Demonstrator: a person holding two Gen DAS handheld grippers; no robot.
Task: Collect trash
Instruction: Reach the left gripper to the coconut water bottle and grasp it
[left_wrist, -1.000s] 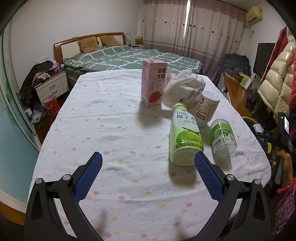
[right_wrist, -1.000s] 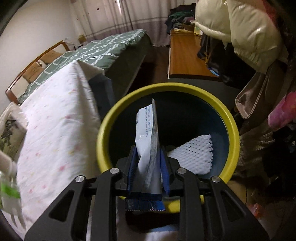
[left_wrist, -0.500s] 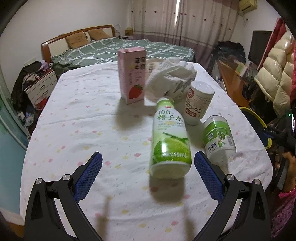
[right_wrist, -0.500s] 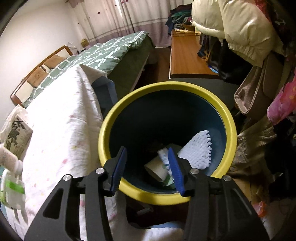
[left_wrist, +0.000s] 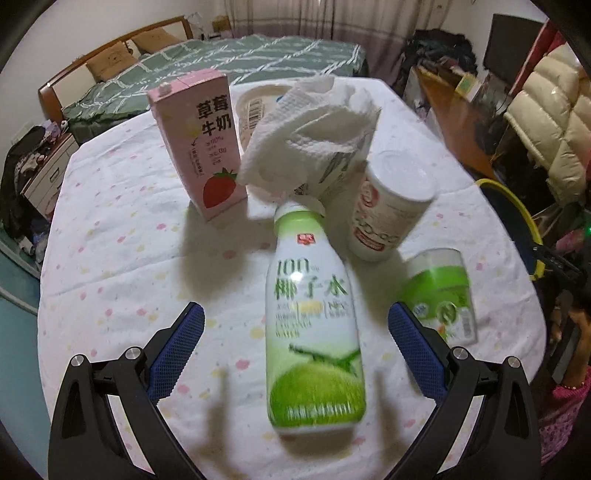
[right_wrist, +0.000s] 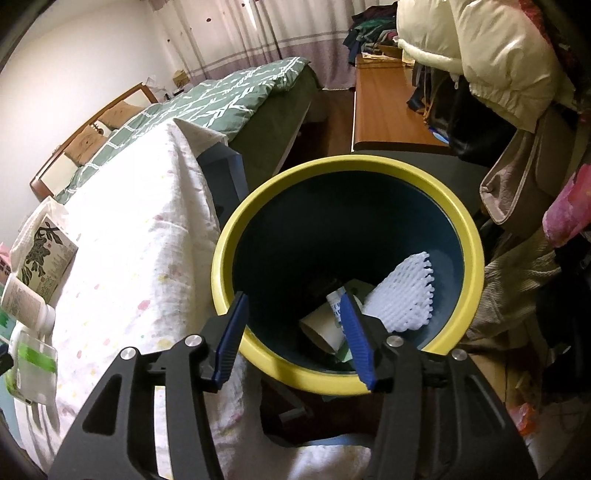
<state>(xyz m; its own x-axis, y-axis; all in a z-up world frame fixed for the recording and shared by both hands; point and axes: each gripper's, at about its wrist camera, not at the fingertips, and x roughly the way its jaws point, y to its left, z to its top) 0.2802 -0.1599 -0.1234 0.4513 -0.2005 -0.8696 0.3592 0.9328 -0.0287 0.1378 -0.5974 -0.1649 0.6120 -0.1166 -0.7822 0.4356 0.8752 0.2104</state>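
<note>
A green coconut-water bottle (left_wrist: 314, 332) lies on the dotted tablecloth (left_wrist: 110, 240), cap pointing away. My left gripper (left_wrist: 295, 310) is open, one blue finger on each side of the bottle and neither touching it. Behind the bottle stand a pink strawberry-milk carton (left_wrist: 201, 140), a crumpled paper towel (left_wrist: 314, 125), a white cup (left_wrist: 391, 206) and a small green jar (left_wrist: 439, 295). My right gripper (right_wrist: 293, 301) hangs over the yellow-rimmed bin (right_wrist: 229, 258), its jaws opening with nothing between them. A foam net (right_wrist: 402, 295), a paper cup (right_wrist: 325, 325) and a packet lie inside the bin.
The bin stands just off the table's right edge (right_wrist: 207, 206). A green bed (left_wrist: 240, 59) lies beyond the table, and a wooden desk (right_wrist: 384, 107) and hanging coats (right_wrist: 491, 48) are to the right. A hand in a pink sleeve (left_wrist: 565, 417) shows at the right edge.
My left gripper has come forward and lower, so the green bottle now lies between its fingers. My right gripper has let the blue-white packet drop into the bin and spread its jaws.
</note>
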